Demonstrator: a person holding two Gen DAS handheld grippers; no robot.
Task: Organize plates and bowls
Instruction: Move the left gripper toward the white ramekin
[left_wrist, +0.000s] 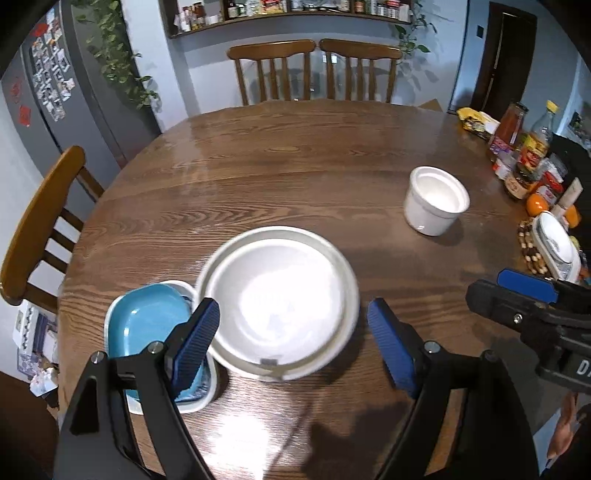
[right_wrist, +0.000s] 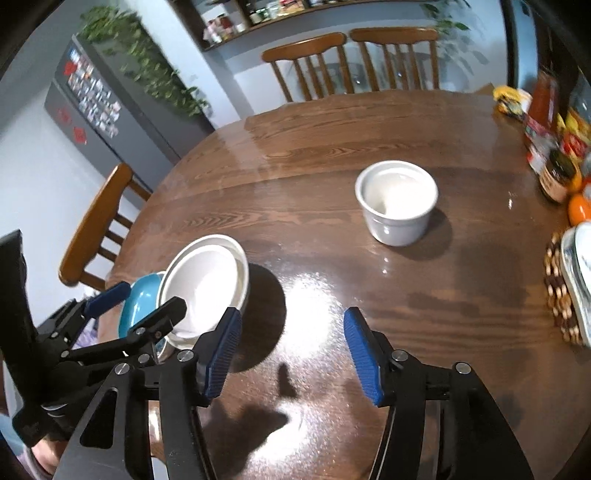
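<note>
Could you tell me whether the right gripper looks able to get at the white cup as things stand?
Probably yes: the right gripper is open and empty, and only bare wooden table lies between it and the upright white cup, which stands alone.

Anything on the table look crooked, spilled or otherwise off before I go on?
Yes: the white plate sits tilted, one edge propped on the blue dish rather than flat on the table. It appears to be two stacked plates, not lined up. No spill or breakage shows. The white cup stands upright on its own.
</note>
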